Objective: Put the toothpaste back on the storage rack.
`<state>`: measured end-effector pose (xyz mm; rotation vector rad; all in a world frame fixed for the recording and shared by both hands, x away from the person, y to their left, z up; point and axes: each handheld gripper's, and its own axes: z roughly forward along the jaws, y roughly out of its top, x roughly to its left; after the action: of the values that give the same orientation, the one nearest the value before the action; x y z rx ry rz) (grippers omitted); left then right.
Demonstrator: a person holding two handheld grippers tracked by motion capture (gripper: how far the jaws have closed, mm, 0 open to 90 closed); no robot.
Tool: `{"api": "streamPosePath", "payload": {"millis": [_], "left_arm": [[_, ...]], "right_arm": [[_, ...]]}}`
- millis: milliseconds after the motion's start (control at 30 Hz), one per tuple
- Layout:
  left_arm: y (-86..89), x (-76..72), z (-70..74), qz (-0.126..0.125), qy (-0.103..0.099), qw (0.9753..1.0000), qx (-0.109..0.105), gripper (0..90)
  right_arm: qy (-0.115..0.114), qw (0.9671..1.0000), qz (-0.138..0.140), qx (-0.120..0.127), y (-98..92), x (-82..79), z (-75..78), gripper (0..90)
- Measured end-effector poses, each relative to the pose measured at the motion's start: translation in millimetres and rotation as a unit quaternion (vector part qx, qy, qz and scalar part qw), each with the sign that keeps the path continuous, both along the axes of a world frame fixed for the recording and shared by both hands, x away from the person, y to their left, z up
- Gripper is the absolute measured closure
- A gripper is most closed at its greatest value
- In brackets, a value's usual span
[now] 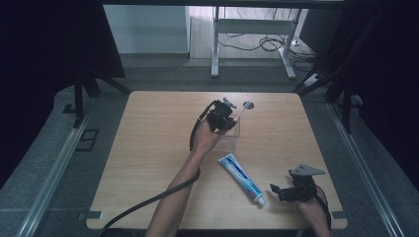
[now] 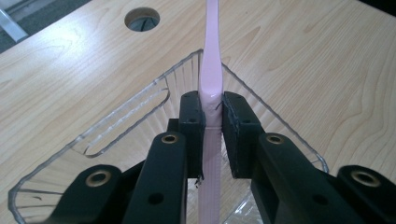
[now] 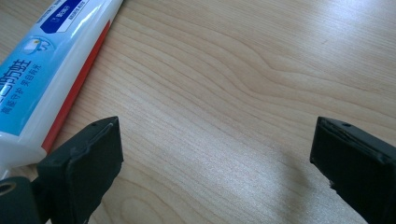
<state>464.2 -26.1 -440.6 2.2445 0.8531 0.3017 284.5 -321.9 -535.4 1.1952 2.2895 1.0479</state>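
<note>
A pink toothbrush [image 2: 210,79] stands clamped between the jaws of my left gripper [image 2: 212,116], which is shut on its handle. The brush hangs over a clear plastic container [image 2: 122,111], and its lower end reaches down inside. In the high view my left gripper [image 1: 222,117] hovers over the container [image 1: 234,132] at the table's middle back. A blue and white toothpaste tube [image 1: 240,178] lies flat in front of it, cap toward the near right. My right gripper [image 1: 276,192] rests open just right of the cap; the tube [image 3: 44,74] lies beside its left jaw, untouched.
The wooden table [image 1: 148,163] has a round cable hole [image 1: 248,104] behind the container, also seen as the hole [image 2: 142,19] in the left gripper view. A black cable [image 1: 148,200] trails from the left gripper toward the near edge. Desk legs and cords stand beyond the table.
</note>
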Motion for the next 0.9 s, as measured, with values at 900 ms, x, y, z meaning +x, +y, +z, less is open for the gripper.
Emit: {"api": "streamPosePath", "payload": {"millis": [900], "left_arm": [[-10.1, -0.2, -12.1, -0.009, 0.018, 0.9971, 0.074, 77.7]], "right_arm": [[0.002, 1.0, 0.002, -0.003, 0.7, 0.2, -0.4, 2.9]]}}
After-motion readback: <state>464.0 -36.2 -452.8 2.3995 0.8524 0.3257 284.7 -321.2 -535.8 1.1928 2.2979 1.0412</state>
